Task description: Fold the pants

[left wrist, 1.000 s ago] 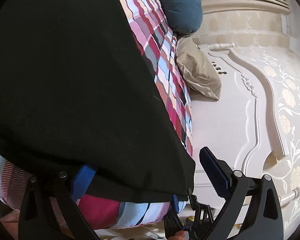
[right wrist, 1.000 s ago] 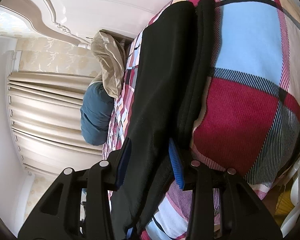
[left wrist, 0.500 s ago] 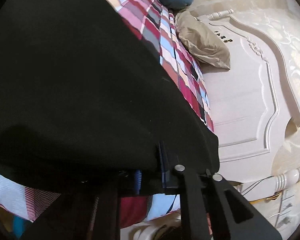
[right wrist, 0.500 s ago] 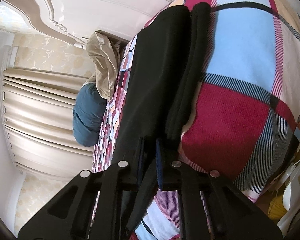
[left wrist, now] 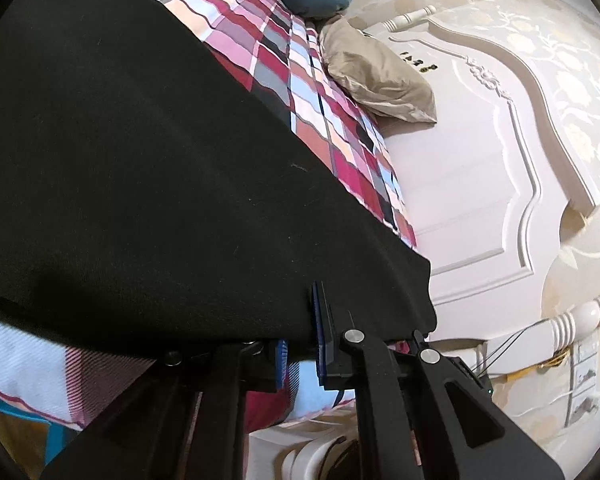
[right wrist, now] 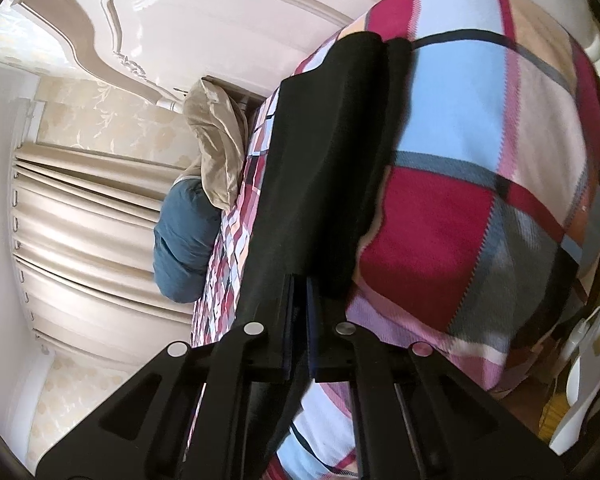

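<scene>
The black pants (left wrist: 148, 168) lie flat on the plaid bedcover (right wrist: 480, 168), their long axis running away toward the beige pillow (left wrist: 376, 76). Left gripper (left wrist: 300, 344) and right gripper (right wrist: 298, 320) both have jaws clamped on the near hem, so the fold should carry it pillow-ward.

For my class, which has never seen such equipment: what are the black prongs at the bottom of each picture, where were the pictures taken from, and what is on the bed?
A person holds two hand-held grippers, each carrying a camera that looks along its fingers. In the left view, the left gripper is shut on the edge of the black pants. In the right view, the right gripper is shut on the same pants. The pants lie on a checked blanket, with a beige pillow and a blue pillow beyond.
</scene>
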A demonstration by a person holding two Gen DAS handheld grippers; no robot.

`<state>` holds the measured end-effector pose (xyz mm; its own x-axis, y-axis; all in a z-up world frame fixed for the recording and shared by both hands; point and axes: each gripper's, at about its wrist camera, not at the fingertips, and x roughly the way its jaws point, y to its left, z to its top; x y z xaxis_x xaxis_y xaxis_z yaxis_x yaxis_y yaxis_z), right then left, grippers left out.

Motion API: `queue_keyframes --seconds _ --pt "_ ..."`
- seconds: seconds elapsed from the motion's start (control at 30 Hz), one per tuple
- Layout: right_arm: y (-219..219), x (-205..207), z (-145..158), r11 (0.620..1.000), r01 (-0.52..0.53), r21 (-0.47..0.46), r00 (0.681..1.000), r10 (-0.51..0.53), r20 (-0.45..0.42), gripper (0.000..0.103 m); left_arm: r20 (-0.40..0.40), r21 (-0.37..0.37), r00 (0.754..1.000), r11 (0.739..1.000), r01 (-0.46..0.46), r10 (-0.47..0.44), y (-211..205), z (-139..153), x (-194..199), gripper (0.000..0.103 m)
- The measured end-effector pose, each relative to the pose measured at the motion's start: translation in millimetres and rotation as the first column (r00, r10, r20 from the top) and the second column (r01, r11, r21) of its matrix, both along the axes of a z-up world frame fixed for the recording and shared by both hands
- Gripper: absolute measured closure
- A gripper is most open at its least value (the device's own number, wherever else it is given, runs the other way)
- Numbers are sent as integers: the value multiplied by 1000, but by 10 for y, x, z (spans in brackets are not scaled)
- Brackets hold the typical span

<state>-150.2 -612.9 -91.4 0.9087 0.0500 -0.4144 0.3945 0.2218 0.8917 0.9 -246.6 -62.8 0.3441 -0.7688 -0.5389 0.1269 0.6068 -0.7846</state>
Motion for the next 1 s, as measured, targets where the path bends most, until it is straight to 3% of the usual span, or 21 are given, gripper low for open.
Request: queue_keyframes --seconds 0.17,0.27,0.3,0.37,0.43,0.53,0.73,0.83,1.0 --pt "-21 -9 -141 1000 3 23 1000 -3 -14 98 -21 46 1000 999 19 -18 -20 -154 -53 92" --pt "-56 1 -155 999 -26 42 1000 26 -8 93 16 66 1000 997 25 -26 -12 -141 -131 88" --pt "-70 -8 -150 998 -35 52 999 35 -14 81 39 74 998 996 46 -49 -19 -100 -168 81" --pt "-103 -63 -104 998 -42 45 999 43 -20 73 109 81 987 991 109 -117 -22 17 -279 59" --pt "-142 -138 -20 999 -43 13 998 44 -42 55 185 73 968 985 157 -168 43 166 -376 33" --pt "-229 -236 197 996 -34 -86 996 26 -90 43 318 42 928 980 193 -196 327 469 -373 23" --pt "-579 -133 659 965 -65 -255 986 23 -163 27 434 67 898 997 47 -72 1280 791 112 17" --pt "-869 11 723 955 -67 -289 971 -5 -239 27 399 131 917 989 -65 7 1894 742 494 17" --pt "-1244 304 622 956 -139 -258 945 51 -322 27 336 234 939 960 -152 66 2858 473 976 17"
